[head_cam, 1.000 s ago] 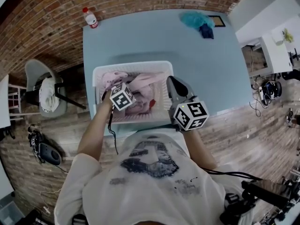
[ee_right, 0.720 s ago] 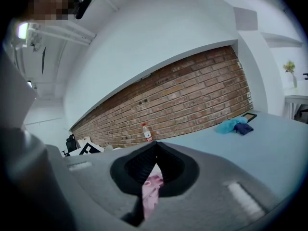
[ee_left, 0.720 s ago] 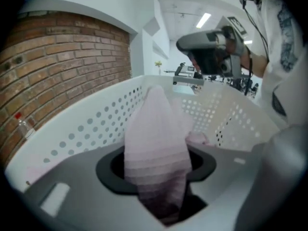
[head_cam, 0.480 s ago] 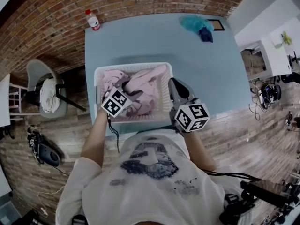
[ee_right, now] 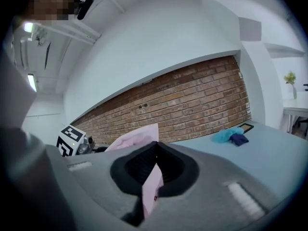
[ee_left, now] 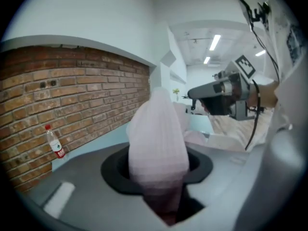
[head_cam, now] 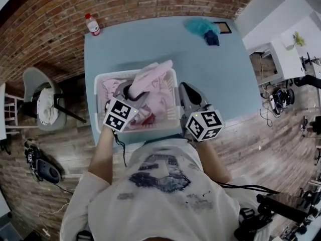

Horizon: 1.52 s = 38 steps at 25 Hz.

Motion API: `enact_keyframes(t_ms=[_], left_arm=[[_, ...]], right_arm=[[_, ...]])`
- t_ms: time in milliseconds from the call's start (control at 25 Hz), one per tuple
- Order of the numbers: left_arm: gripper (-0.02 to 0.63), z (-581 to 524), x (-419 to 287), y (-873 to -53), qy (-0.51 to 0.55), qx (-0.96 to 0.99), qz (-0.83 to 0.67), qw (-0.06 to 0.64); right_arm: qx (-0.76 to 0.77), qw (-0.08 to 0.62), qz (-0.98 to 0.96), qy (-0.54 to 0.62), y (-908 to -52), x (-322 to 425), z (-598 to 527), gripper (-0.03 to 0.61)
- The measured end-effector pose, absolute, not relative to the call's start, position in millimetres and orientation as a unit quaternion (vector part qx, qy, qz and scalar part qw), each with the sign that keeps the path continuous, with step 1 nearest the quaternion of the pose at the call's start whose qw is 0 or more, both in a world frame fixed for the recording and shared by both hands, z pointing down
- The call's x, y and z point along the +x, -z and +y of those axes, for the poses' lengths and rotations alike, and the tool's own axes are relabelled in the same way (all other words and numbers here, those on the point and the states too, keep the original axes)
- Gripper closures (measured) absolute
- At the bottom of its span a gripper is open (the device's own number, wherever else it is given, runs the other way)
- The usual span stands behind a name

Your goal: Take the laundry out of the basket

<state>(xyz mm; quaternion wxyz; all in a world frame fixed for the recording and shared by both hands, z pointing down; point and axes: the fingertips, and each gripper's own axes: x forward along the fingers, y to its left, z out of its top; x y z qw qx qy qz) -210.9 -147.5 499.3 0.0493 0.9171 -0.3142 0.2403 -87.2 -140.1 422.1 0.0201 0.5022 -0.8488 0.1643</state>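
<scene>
L gripper (head_cam: pixel 129 92), jaws just closing tighter on the pink garment (head_cam: pixel 150 77), had hoisted it half out of the basket (head_cam: pixel 99 100); R gripper (head_cam: pixel 186 91) sat clamped on pink cloth edge (ee_right: pixel 151 186) at basket's right rim.

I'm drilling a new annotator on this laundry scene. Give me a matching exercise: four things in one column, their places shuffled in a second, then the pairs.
1 water bottle
2 teal cloth
3 pink garment
4 white cloth

A draped on the chair
B in the left gripper, above the basket
C table's far corner, head view's right
D table's far corner, head view's left

Pairs: 1-D, 2-C, 3-B, 4-A.
The left gripper's jaws have just been closing on the garment.
</scene>
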Motion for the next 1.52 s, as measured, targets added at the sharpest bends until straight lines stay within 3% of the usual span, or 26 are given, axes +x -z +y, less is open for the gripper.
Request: enact_keyframes(t_ms=[720, 1520], left_arm=[[0.46, -160, -160, -359, -0.145, 0.898, -0.414, -0.039], [0.465, -195, 86, -344, -0.166, 0.92, -0.347, -0.076]], right_arm=[[0.48, -0.029, -0.868, -0.126, -368, -15, -154, 0.58], [0.534, -0.064, -0.834, -0.123, -362, 229, -177, 0.58]])
